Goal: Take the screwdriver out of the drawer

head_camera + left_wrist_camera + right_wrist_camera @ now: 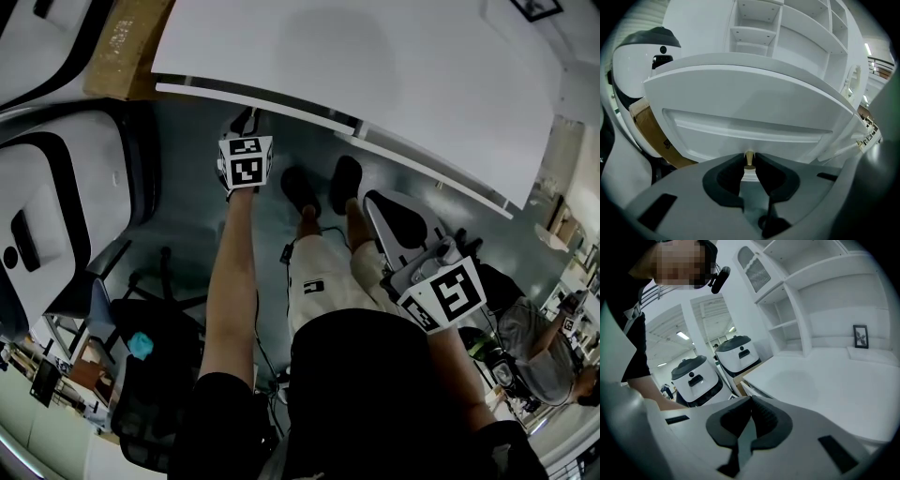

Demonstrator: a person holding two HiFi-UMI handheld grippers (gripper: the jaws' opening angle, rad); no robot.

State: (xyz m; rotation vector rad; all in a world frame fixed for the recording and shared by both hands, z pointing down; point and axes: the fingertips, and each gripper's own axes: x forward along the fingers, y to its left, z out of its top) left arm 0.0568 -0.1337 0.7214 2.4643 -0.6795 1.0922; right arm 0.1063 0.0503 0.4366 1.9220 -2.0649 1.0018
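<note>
The white drawer front (745, 123) under the desk top (375, 66) is closed, so no screwdriver is in sight. A small brass knob (749, 158) sticks out of its lower edge. My left gripper (749, 161) has its dark pads pressed on that knob from both sides. In the head view the left gripper (244, 127) reaches the desk's front edge, below its marker cube. My right gripper (749, 405) is shut with nothing between its jaws and hangs beside my right leg (375, 202), away from the desk.
White rounded machines (56, 206) and a cardboard box (117, 47) stand to the left. A black chair (141, 375) is at my lower left. White shelves (787, 28) rise behind the desk, with a small picture frame (860, 336) on it. My feet (319, 183) are under the desk edge.
</note>
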